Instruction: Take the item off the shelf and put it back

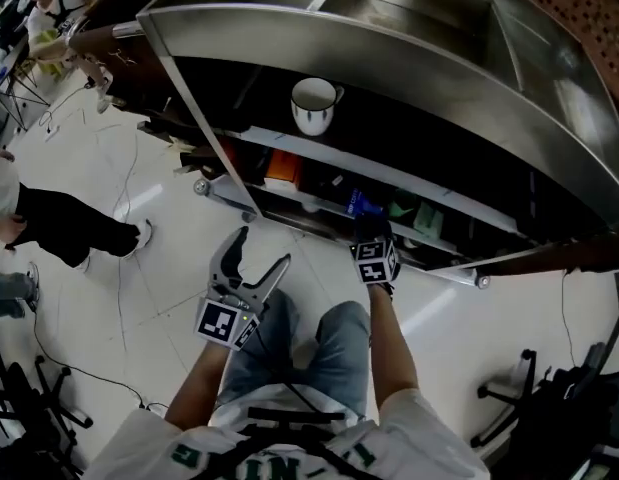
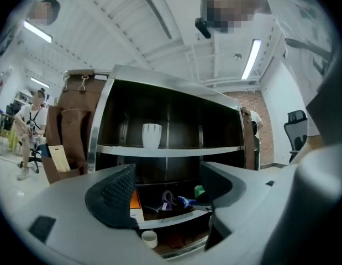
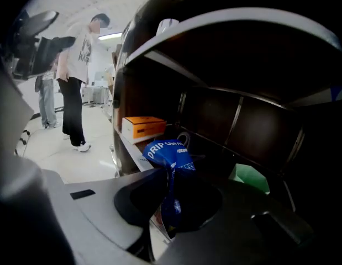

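Packet of drip coffee [image 3: 167, 154], blue with white print, is clenched between the fingers of the right gripper [image 3: 171, 203], which pinch its lower part while its printed top stands up above them. It is at the front of the lower shelf [image 3: 131, 149] of a metal-framed shelving unit [image 1: 289, 28], where the head view shows the right gripper [image 1: 369, 218] reaching in.

On that same lower shelf an orange box [image 3: 143, 127] lies to the packet's left and a green packet [image 3: 251, 178] to its right, both apart from it. The shelf above [image 2: 171, 150] carries a single white mug [image 1: 314, 103], upright, with nothing visible inside it. Below the lower shelf, a small white cup [image 2: 149, 238] stands upright.

The left gripper [image 1: 261, 250] hangs back from the unit, over the person's thigh, its fingers released and spread with nothing between them.

A person [image 3: 77, 81] stands on the pale floor [image 1: 119, 198] off to the left.
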The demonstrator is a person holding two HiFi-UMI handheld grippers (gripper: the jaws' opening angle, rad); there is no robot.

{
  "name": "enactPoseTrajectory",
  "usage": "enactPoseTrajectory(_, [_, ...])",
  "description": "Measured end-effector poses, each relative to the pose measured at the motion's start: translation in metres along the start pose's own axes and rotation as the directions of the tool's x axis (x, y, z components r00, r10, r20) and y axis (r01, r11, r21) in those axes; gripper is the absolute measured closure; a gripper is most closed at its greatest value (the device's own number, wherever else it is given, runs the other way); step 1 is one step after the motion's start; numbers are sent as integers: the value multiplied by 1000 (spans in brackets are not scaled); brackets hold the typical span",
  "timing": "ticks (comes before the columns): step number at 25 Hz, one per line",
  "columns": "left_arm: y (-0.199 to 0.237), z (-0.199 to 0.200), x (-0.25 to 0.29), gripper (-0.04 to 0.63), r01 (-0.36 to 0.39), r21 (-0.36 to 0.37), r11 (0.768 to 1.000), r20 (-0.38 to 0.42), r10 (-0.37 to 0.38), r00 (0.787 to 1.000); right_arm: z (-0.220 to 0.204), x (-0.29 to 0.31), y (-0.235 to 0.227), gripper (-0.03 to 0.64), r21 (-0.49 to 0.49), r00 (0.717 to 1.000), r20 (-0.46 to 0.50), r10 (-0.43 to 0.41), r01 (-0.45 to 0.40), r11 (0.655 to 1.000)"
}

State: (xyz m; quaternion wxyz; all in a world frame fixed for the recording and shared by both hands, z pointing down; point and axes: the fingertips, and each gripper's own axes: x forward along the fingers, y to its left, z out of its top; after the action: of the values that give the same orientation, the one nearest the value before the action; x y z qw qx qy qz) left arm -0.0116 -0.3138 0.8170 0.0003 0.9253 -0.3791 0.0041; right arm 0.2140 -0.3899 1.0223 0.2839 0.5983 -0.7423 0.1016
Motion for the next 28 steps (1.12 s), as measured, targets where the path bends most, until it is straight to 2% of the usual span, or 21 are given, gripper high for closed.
enactPoseTrajectory(7, [18, -13, -23, 235, -58, 4, 998, -19, 58, 998, -30, 55, -21, 521, -24, 993, -116, -29, 26, 999])
enactPoseTrajectory(8, [19, -11, -25, 235, -63, 5, 998, -20, 63, 998, -30, 57, -20, 479, -18, 993, -120, -19, 17, 1000])
enactPoseTrajectory(11, [18, -3, -30, 235, -68, 2, 998, -22, 68, 997, -23, 51, -20, 298, 33, 995, -102, 5, -1, 999])
enactPoseTrajectory(12, [17, 1, -31, 235, -67, 0, 998, -23, 67, 998, -21, 47, -18, 269, 58, 996, -92, 19, -14, 998])
enactPoseTrajectory(16, [9, 34, -33, 235, -50, -15, 999, -28, 49, 998, 0, 7, 8, 268, 110, 995, -35, 97, -92, 990])
enactPoseTrajectory(19, [0, 80, -35, 235, -32, -30, 999, -27, 32, 999, 57, -64, 26, 268, 174, 986, 117, 118, -138, 975])
enactPoseTrajectory(22, [-10, 145, -39, 235, -12, -31, 999, -23, 11, 1000, 136, -162, 36, 268, 245, 950, 290, 118, -193, 950])
enactPoseTrajectory(26, [-21, 240, -48, 235, 13, -24, 1000, -2, -13, 1000, 232, -290, 23, 270, 328, 898, 439, 32, -193, 925])
enactPoseTrajectory(28, [-25, 284, -49, 235, 27, -13, 1000, 21, -27, 999, 277, -344, 14, 270, 339, 870, 493, -21, -170, 925])
